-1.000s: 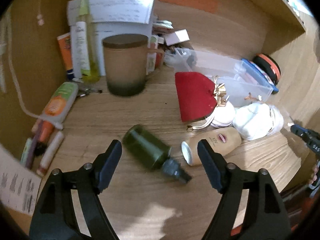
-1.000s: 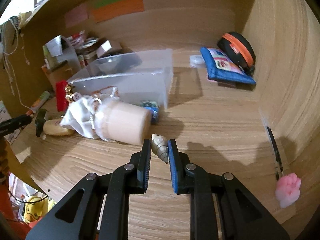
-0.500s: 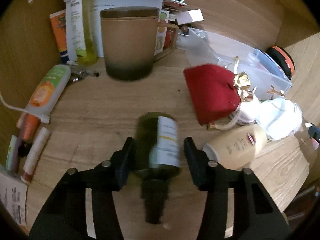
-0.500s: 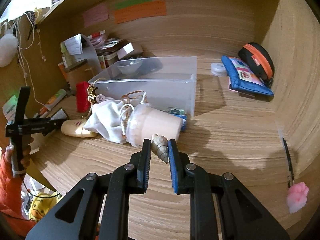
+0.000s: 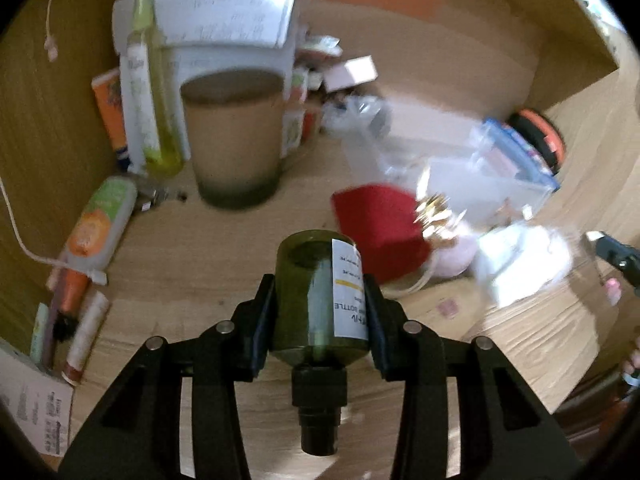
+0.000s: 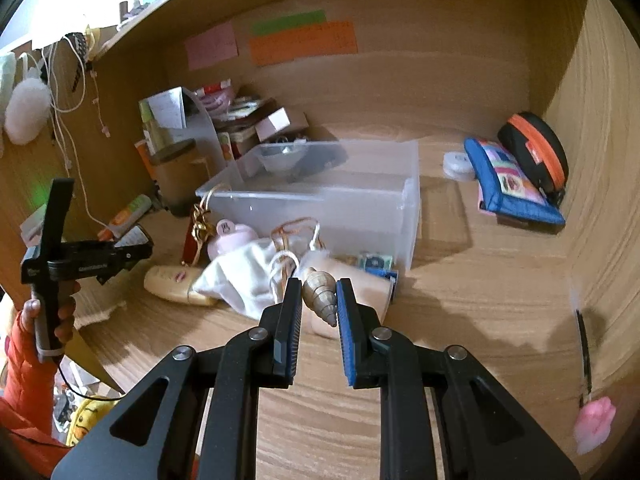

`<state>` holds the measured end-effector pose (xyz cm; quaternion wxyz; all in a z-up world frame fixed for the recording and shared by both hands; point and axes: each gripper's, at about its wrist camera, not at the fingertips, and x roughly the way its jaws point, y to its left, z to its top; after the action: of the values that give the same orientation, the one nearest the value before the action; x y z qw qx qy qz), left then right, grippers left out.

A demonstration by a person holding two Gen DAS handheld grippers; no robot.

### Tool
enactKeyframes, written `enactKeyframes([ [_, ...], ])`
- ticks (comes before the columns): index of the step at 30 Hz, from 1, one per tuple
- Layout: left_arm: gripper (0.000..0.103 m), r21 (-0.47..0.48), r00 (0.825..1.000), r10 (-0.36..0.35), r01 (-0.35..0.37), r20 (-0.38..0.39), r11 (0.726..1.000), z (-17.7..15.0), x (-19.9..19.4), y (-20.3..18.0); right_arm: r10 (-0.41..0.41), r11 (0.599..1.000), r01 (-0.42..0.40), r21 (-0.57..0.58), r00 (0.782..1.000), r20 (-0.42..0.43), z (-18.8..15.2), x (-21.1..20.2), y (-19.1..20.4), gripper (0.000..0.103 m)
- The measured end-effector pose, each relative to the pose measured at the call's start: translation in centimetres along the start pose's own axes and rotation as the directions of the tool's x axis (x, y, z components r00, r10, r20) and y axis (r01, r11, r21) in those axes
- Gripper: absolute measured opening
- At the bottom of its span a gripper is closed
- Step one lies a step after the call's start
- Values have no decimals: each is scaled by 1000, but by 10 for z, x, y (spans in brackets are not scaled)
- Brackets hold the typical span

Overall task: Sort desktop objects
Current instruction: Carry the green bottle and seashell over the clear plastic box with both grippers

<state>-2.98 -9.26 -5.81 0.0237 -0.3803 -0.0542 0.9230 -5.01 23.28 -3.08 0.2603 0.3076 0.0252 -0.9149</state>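
My left gripper (image 5: pixel 318 284) holds a dark green bottle (image 5: pixel 308 304) with a white label, its black cap pointing back at the camera. The jaws are still closing and both pads press on the bottle's sides, above the wooden desk (image 5: pixel 208 248). My right gripper (image 6: pixel 319 284) is shut on a small beige spiral seashell (image 6: pixel 318 294), held over the desk in front of a clear plastic box (image 6: pixel 320 200). The right wrist view also shows a hand in an orange sleeve (image 6: pixel 24 344) holding the left gripper's handle at the far left.
A brown mug (image 5: pixel 234 148), tubes (image 5: pixel 100 220) and papers crowd the back left. A red pouch (image 5: pixel 380 224), white cloth bag (image 6: pixel 244 276) and cream bottle (image 6: pixel 172 282) lie before the box. A blue pouch (image 6: pixel 512 188), black-orange case (image 6: pixel 536 148) and pink-tipped pen (image 6: pixel 592 424) sit right.
The left jaws closed from wide open onto the green bottle, which turned cap-toward-camera and came up off the desk. The right gripper rose slightly, keeping the shell.
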Motion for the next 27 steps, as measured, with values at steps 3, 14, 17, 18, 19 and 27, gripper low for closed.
enactKeyframes([
  [3,41,8,1000,-16,16,25,1000,14,-9,-8,5,1000,-5,-13,1000,18,9,-2,1,16],
  [14,41,91,990,-94,85,105,992,68,-28,-57,30,997,-22,-77,995,96,55,-5,4,16],
  [17,41,108,988,-113,101,106,989,83,-24,-69,34,996,-24,-86,993,112,69,-3,2,16],
  [18,41,111,988,-115,104,103,988,87,-23,-73,38,996,-28,-90,993,115,75,-1,1,16],
  [19,41,117,988,-118,106,101,988,92,-21,-76,40,995,-29,-91,992,116,78,1,0,16],
  [27,41,160,991,-104,89,88,983,124,1,-101,54,993,-41,-110,992,110,112,25,-7,16],
])
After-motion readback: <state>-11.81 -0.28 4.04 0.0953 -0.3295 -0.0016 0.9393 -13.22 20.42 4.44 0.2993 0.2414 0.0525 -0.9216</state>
